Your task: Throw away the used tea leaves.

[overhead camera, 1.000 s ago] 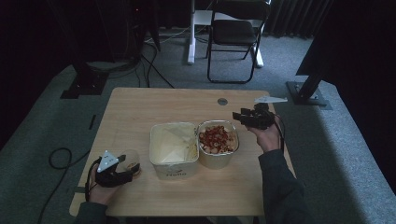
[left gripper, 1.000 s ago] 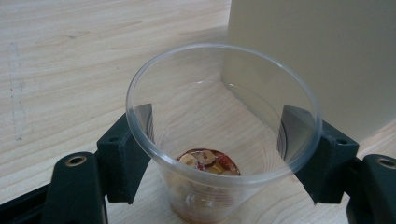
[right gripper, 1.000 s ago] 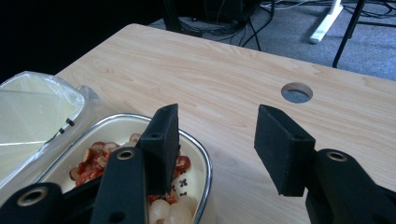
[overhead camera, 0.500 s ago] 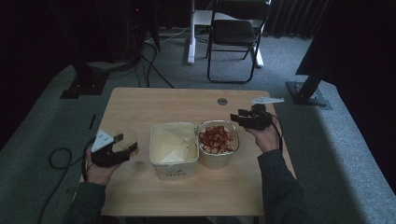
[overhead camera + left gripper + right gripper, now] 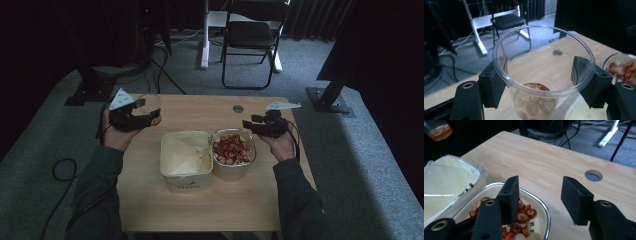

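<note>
My left gripper (image 5: 151, 117) is raised above the table's left side and is shut on a clear plastic cup (image 5: 153, 106). In the left gripper view the two jaws clamp the cup (image 5: 544, 72) below its rim, and a few red and pale pieces lie in its bottom. My right gripper (image 5: 250, 124) hovers open at the right rim of a metal bowl (image 5: 233, 173) of red fruit slices. Its jaws (image 5: 540, 195) have just been opening a little, with nothing between them. The cup (image 5: 439, 130) also hangs at the top left of the right gripper view.
A white tub (image 5: 185, 184) covered with a creased film stands against the bowl's left side. The table has a round hole (image 5: 238, 108) near its far edge. A chair (image 5: 250, 35) and a white stand are on the carpet beyond, and a cable (image 5: 62, 170) loops on the floor at the left.
The left hand has lifted the cup from near the table's front left corner and carried it up and away toward the far left. The right hand has hardly moved.
</note>
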